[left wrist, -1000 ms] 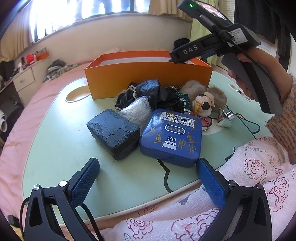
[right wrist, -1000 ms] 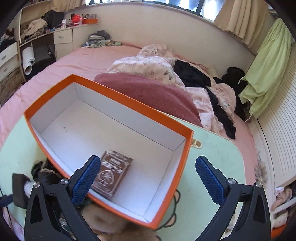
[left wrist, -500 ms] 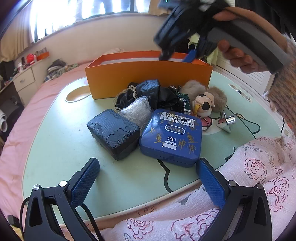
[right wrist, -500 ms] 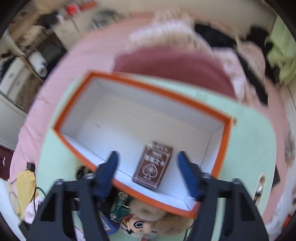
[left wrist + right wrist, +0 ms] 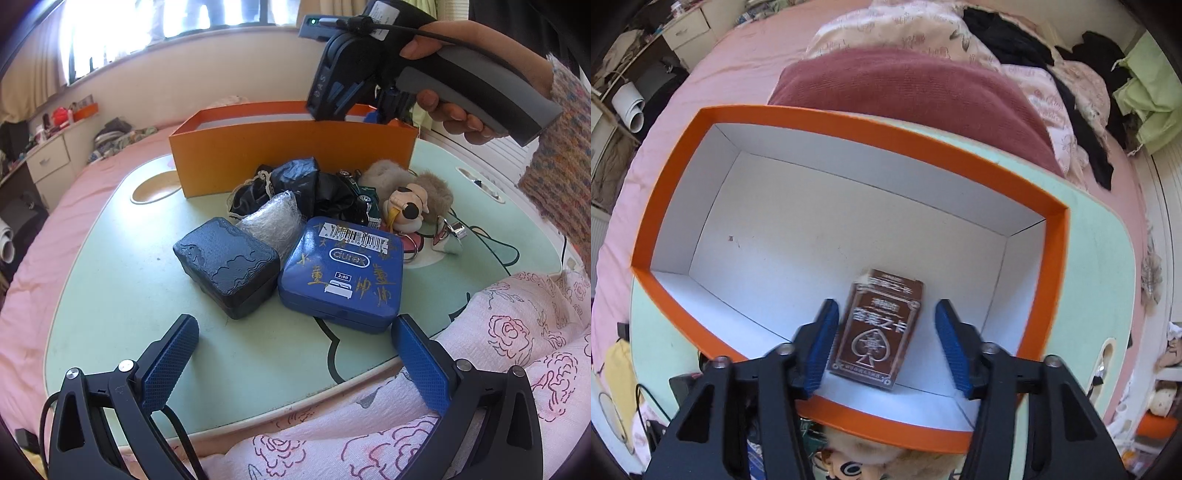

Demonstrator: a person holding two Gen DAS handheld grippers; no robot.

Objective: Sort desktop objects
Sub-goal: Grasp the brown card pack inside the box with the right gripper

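Observation:
An orange box [image 5: 849, 118] with a white inside stands at the back of the pale green table [image 5: 122, 295]. A brown card pack [image 5: 879, 328] lies flat on its floor. My right gripper [image 5: 886, 306] points steeply down into the box. Its jaws are closing, with the pack seen between them but untouched. In the left wrist view a hand holds that right gripper [image 5: 384, 110] above the orange box [image 5: 288, 158]. My left gripper [image 5: 295, 354] stands open at the table's front edge. Just ahead of it lie a dark textured box [image 5: 227, 266] and a blue tin [image 5: 343, 269].
Behind the tin lie a clear plastic bundle [image 5: 273, 221], a black bag [image 5: 306, 184], a green toy car [image 5: 364, 197] and a furry doll keychain [image 5: 410, 206]. A floral quilt [image 5: 498, 350] covers the table's near right corner. A bed surrounds the table.
The right gripper has tilted downward over the orange box and its jaws have narrowed around the view of the card pack. The left gripper has stayed where it was.

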